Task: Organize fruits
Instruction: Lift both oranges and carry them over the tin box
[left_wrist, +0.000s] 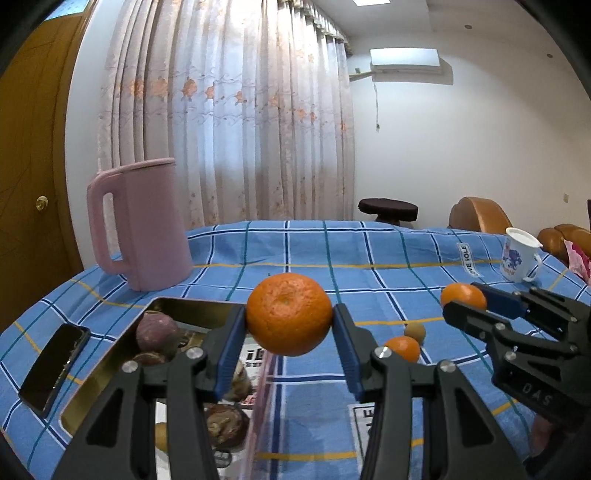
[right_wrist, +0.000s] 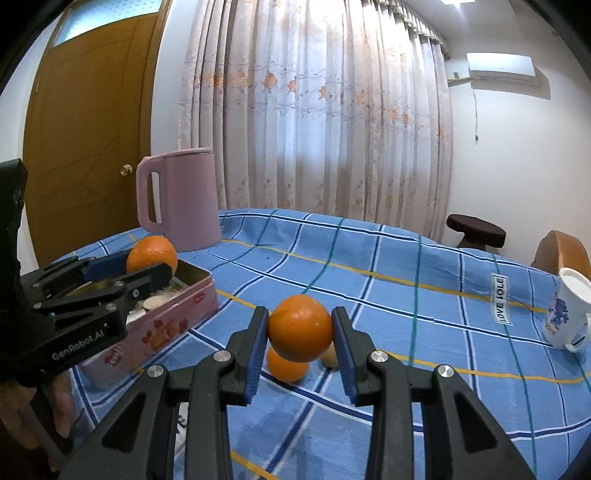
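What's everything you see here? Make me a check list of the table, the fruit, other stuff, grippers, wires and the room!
Surface: blue plaid tablecloth.
Job's things: pink tin holding fruit; small orange and tan fruit on cloth.
Clutter: pink jug, phone, mug.
Grippers: left gripper clamps big orange above tin's edge; right gripper clamps second orange.
Cables: cord below the air conditioner.
Surroundings: curtain, door, stool.
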